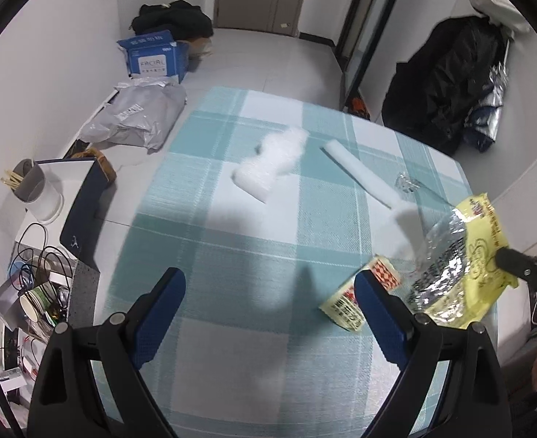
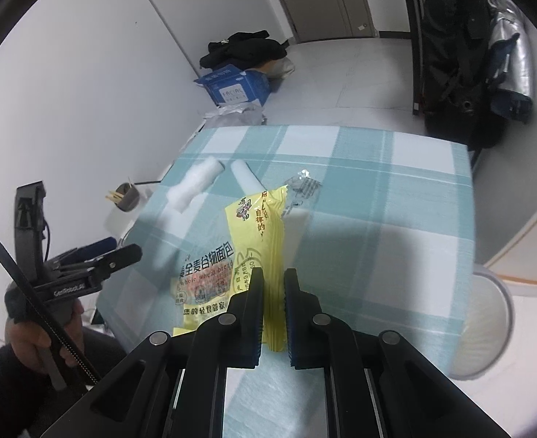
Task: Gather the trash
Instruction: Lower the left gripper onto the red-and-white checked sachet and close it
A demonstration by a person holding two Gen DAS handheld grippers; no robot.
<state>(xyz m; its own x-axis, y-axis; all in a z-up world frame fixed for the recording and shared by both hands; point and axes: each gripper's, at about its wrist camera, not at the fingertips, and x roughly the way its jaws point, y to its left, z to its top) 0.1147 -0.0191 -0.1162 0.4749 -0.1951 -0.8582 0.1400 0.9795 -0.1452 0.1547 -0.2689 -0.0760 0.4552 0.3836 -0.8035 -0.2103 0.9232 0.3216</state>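
The right gripper (image 2: 273, 314) pinches a crinkly yellow bread bag (image 2: 228, 255), shiny silver inside, and holds it above the table (image 1: 268, 241). The left gripper (image 1: 268, 314) has its blue fingers (image 1: 166, 303) spread wide with nothing between them. A fluffy white wad (image 1: 272, 160), a flat white foam strip (image 1: 360, 171) and a small yellow wrapper (image 1: 345, 310) lie on the blue-green checked cloth. A white bin (image 2: 484, 321) stands beside the table.

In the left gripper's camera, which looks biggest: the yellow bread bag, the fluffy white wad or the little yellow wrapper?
1. Yellow bread bag, though it is lifted nearer the camera, so unsure.
2. Fluffy white wad.
3. Little yellow wrapper, partly hidden by a finger.
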